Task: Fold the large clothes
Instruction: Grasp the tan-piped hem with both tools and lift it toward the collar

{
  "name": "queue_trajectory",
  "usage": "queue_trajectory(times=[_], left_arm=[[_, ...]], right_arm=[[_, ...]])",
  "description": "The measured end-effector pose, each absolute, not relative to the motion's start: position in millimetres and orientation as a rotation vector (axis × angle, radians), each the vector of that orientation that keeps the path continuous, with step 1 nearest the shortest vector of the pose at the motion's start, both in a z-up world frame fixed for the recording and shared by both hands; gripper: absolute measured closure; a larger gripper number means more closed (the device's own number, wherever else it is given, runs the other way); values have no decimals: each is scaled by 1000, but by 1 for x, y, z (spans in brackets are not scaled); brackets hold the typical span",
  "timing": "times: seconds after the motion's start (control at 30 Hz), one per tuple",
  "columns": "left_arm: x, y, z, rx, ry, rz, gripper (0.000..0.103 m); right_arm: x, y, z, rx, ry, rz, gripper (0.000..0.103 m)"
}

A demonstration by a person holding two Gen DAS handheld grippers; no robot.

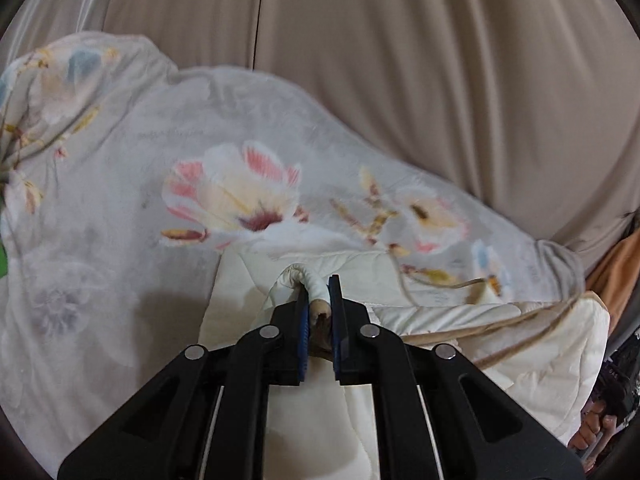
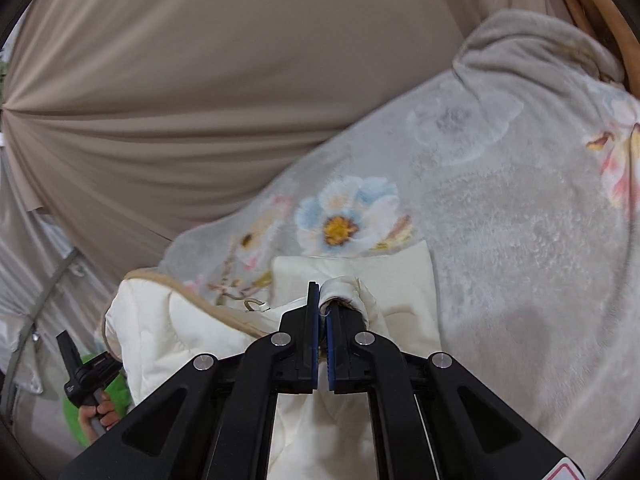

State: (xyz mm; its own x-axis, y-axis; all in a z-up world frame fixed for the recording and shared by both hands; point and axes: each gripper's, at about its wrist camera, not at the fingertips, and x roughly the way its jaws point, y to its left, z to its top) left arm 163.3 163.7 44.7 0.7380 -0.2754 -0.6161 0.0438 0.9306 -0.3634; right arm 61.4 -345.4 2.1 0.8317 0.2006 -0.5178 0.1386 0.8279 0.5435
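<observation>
A large grey blanket with a flower print lies spread over a beige sheet; its cream quilted underside is turned up along the near side. My left gripper is shut on a rolled cream edge of the blanket. In the right wrist view the same blanket fills the right half, and my right gripper is shut on another bunched cream edge. The left gripper, held by a hand, shows at lower left there.
A beige pleated bed sheet covers the surface behind the blanket, also in the right wrist view. Something green sits by the hand at lower left. An orange cloth shows at the right edge.
</observation>
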Motion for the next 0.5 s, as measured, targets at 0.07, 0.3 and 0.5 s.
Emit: queue_trajectory(times=[0.07,0.3,0.5], left_arm=[[179,160,27,-324,767,-160,95],[197,151,-11,-303,817,-157,91],[179,170,11,-392,772,-235,79]], right_arm=[[84,-345,-17,580,645,-3,100],[114,-336,-56,500,718,-39,100],[79,-356,-34,674,649,70,84]])
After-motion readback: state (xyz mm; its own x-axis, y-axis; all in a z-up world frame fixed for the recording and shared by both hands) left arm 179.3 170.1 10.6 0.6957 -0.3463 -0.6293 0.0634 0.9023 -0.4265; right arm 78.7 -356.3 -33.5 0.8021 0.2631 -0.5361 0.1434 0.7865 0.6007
